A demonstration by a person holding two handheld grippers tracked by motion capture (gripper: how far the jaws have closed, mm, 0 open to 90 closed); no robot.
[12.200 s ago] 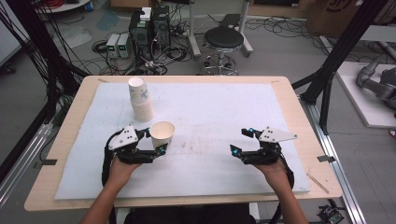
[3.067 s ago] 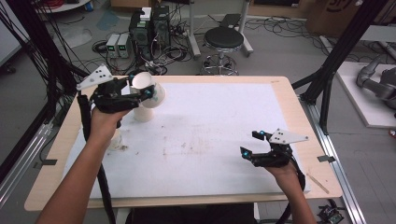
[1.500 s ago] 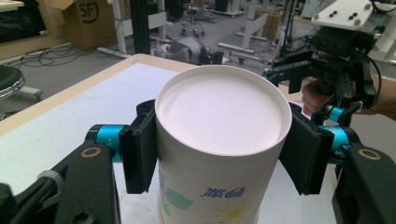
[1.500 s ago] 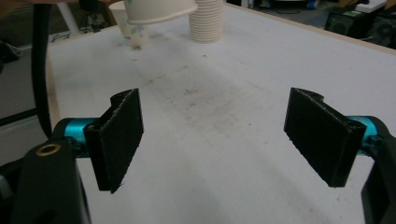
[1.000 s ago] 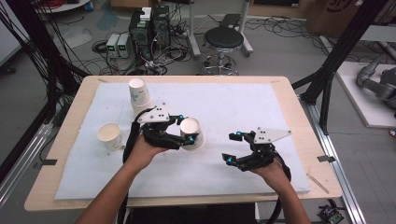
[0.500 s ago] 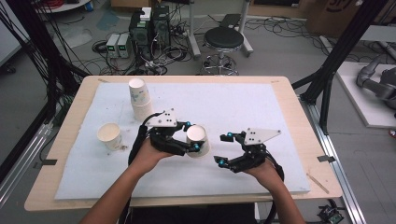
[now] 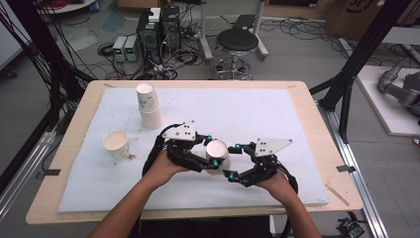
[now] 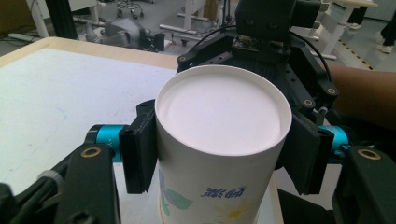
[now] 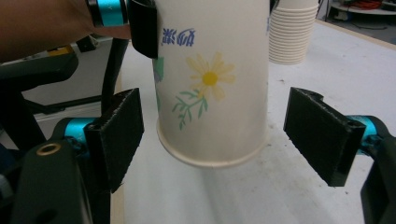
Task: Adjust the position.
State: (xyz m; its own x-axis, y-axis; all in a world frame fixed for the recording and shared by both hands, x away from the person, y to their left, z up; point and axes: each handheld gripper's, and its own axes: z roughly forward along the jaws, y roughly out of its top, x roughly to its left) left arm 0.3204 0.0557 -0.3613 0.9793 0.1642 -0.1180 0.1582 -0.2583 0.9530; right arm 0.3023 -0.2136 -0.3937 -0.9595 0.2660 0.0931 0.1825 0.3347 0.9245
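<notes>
Near the front middle of the table [image 7: 297, 104], above its white mat [image 7: 247, 111], the left gripper [image 7: 212, 157] is clamped on an upside-down paper cup [image 7: 217, 156], its pads pressed against the cup's two sides just below the closed base, which faces up. The left gripper view looks down on that flat white base [image 8: 219, 112] with blue lettering and a flower print on the wall beneath it. The cup hangs clear of the mat, its rolled rim [image 9: 212, 156] pointing down. The right gripper [image 7: 236, 161] faces it from the other side with its jaws spread wide; in the right gripper view the cup's lower part sits between the two pads [image 9: 119, 133] with a gap on each side, so they do not touch it. Farther back on the left stands a stack of cups [image 7: 148, 105], and a single upright cup [image 7: 116, 145] sits near the mat's left edge.
</notes>
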